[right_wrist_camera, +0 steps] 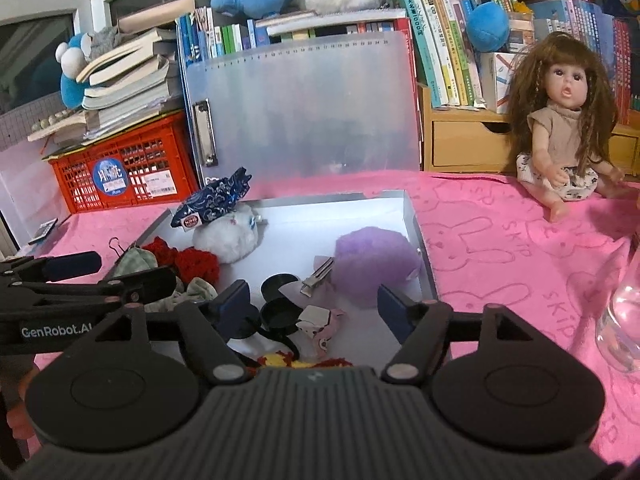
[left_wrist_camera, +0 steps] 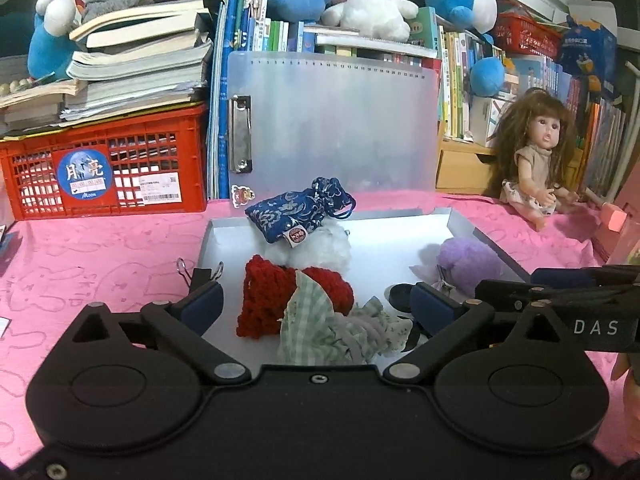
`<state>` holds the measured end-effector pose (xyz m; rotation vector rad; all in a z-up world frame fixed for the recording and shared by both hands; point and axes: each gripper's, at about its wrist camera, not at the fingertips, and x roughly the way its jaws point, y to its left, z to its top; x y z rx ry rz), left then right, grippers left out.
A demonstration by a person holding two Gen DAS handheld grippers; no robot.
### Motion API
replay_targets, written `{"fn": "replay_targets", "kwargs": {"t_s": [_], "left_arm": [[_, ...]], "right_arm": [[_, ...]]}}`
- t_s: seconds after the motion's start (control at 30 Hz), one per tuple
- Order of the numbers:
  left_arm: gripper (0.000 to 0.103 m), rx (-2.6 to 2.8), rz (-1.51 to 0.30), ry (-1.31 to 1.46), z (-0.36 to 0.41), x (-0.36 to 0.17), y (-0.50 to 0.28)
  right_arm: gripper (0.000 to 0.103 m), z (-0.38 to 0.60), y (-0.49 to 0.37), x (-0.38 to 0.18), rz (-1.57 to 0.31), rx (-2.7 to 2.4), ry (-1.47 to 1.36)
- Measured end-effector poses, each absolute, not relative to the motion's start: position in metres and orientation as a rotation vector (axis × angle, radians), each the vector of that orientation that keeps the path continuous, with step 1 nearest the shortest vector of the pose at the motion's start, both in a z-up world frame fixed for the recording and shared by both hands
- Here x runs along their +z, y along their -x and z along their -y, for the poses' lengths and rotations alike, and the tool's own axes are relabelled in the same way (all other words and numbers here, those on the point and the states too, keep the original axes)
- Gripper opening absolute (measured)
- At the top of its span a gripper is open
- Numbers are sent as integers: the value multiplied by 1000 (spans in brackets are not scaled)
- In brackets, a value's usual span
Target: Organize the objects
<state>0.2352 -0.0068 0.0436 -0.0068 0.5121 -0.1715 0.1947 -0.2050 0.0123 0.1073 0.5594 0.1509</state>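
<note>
Clutter is lying heaped inside a shallow grey tray that is resting on a pink cloth. From the left wrist view, the left gripper is hanging above the tray's near end with its jaws spread wide, and nothing is pinched between them. A red knitted piece is lying straight ahead at twelve o'clock, partly in the gap but not touched by either pad. A green checked cloth is lying bunched on the near edge of the red piece. At twelve o'clock farther off, a blue brocade pouch is sitting on top of a white plush. A purple pompom is lying at about two o'clock by the tray's far wall.

From the right wrist view, the right gripper is also standing open, with nothing gripped. Black round pieces and a metal hair clip are lying at twelve o'clock between its fingers, touching neither. The other gripper is reaching in at nine o'clock.

Behind the tray, a frosted clipboard is leaning upright against a row of books. A red crate is standing at ten o'clock in the left view. A doll is sitting at two o'clock in the right view. A clear glass is showing at three o'clock there.
</note>
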Motion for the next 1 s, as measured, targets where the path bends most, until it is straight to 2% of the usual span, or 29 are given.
{"fn": "replay_targets", "kwargs": {"t_s": [0.17, 0.63, 1.0], "left_arm": [[103, -166, -509, 8, 5, 48, -225], [103, -150, -514, 10, -8, 53, -171], [103, -93, -580, 21, -18, 23, -149]], "right_arm": [[87, 208, -187, 16, -540, 144, -113], [91, 208, -142, 25, -511, 131, -72], [94, 197, -114, 0, -538, 121, -16]]}}
